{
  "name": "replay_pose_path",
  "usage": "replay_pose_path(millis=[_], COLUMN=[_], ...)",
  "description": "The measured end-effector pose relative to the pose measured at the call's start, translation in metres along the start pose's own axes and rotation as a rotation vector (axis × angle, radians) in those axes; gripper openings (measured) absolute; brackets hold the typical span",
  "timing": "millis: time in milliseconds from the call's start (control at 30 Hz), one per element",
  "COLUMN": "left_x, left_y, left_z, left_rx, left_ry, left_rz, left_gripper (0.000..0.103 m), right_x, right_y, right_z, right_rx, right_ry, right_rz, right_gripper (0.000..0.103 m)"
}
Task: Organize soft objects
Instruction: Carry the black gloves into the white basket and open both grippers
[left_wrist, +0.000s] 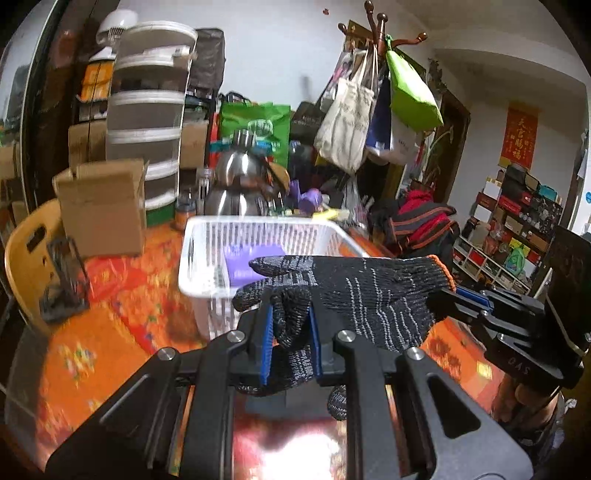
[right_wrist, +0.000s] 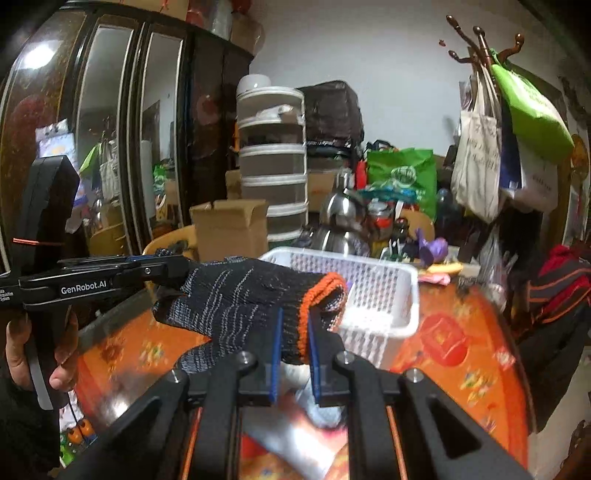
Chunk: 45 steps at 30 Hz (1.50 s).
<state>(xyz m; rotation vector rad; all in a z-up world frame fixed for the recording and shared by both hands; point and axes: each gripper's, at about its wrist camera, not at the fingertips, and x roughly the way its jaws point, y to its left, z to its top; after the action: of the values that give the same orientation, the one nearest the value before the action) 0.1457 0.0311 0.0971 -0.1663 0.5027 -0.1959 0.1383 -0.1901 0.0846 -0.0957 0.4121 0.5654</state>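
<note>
A black knit glove (left_wrist: 369, 295) with an orange cuff hangs stretched in the air between my two grippers, above the table. My left gripper (left_wrist: 291, 332) is shut on its finger end, the blue pads pinching bunched fingers. My right gripper (right_wrist: 295, 332) is shut on the orange cuff (right_wrist: 317, 291). In the left wrist view the right gripper (left_wrist: 476, 299) comes in from the right, and in the right wrist view the left gripper (right_wrist: 162, 267) comes in from the left. Just beyond the glove stands a white slatted basket (left_wrist: 207, 236), (right_wrist: 391, 288) with a purple soft thing (left_wrist: 243, 262) inside.
The table has an orange-red patterned cloth (left_wrist: 122, 332). A cardboard box (left_wrist: 103, 210) and a wire rack (left_wrist: 62, 284) sit at the left, steel kettles (left_wrist: 236, 177) and clutter behind the basket. A chair back (left_wrist: 26, 258) is left; hung bags (left_wrist: 369, 122) are beyond.
</note>
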Motion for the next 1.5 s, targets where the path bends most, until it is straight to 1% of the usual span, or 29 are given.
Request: replay_pose_path(millis=[67,200,333,400,467,633,700,767,833,900,967,1100,1133,1167,1200,1233,1267,1300,1333,1367,1500], left_x=[0.011,0.043,0.083,0.106,0.131,0.195,0.212,0.221,0.231,0.240,0.245,0.255,0.255,0.254,0.253,0.248,0.244,0.238,0.234,0.231,0.229], left_y=[-0.003,0.000,0.005,0.006,0.011,0.026,0.035,0.040,0.042,0.043,0.046,0.052,0.052,0.051,0.051,0.052,0.052,0.054,0.055,0.056,0.058], left_z=[0.026,0.076,0.115,0.127,0.134,0.134,0.126,0.116,0.106,0.097,0.089,0.078,0.076,0.074,0.073,0.072,0.072,0.071,0.072,0.071,0.069], left_rx=[0.001,-0.013,-0.033,-0.023,-0.021,-0.014,-0.038,-0.051,-0.043,-0.028,-0.033,-0.047,-0.038,-0.025,-0.011,-0.009,-0.012,-0.019,-0.021,-0.022,-0.016], left_ry=[0.001,0.024,0.058,0.076,0.104,0.163,0.188,0.193,0.209,0.222,0.231,0.241,0.241,0.237,0.228,0.213,0.199,0.174,0.162,0.159,0.174], left_rz=[0.004,0.028,0.047,0.077,0.091,0.139,0.141,0.140,0.152,0.169,0.171,0.180,0.192,0.204,0.223,0.231,0.225,0.214,0.211,0.203,0.216], left_gripper=[0.015,0.015,0.015,0.015,0.015,0.015,0.015,0.015,0.015,0.015,0.015,0.016,0.021,0.026,0.044,0.065,0.071,0.075,0.075,0.075,0.076], right_x=[0.012,0.047,0.082,0.105,0.126,0.179,0.195,0.206,0.212,0.220,0.225,0.224,0.225,0.227,0.227,0.227,0.223,0.218,0.216,0.214,0.213], right_y=[-0.012,-0.038,-0.055,-0.065,-0.073,-0.094,-0.100,-0.101,-0.102,-0.103,-0.105,-0.105,-0.104,-0.104,-0.105,-0.107,-0.107,-0.107,-0.108,-0.110,-0.116], right_z=[0.024,0.059,0.079,0.086,0.086,0.071,0.059,0.049,0.043,0.036,0.032,0.030,0.030,0.028,0.027,0.027,0.026,0.026,0.026,0.026,0.022], right_rx=[0.005,0.031,0.040,0.047,0.049,0.076,0.088,0.080,0.071,0.072,0.069,0.060,0.058,0.062,0.066,0.068,0.062,0.056,0.056,0.065,0.102], right_ry=[0.000,0.049,0.094,0.116,0.151,0.218,0.243,0.260,0.260,0.279,0.292,0.288,0.295,0.320,0.333,0.334,0.319,0.298,0.289,0.287,0.300], right_rz=[-0.019,-0.037,-0.077,-0.102,-0.126,-0.108,-0.104,-0.107,-0.121,-0.112,-0.110,-0.123,-0.124,-0.129,-0.138,-0.147,-0.169,-0.184,-0.188,-0.182,-0.174], right_gripper=[0.011,0.011,0.011,0.011,0.011,0.011,0.011,0.011,0.011,0.011,0.011,0.011,0.018,0.028,0.037,0.058,0.072,0.074,0.077,0.079,0.079])
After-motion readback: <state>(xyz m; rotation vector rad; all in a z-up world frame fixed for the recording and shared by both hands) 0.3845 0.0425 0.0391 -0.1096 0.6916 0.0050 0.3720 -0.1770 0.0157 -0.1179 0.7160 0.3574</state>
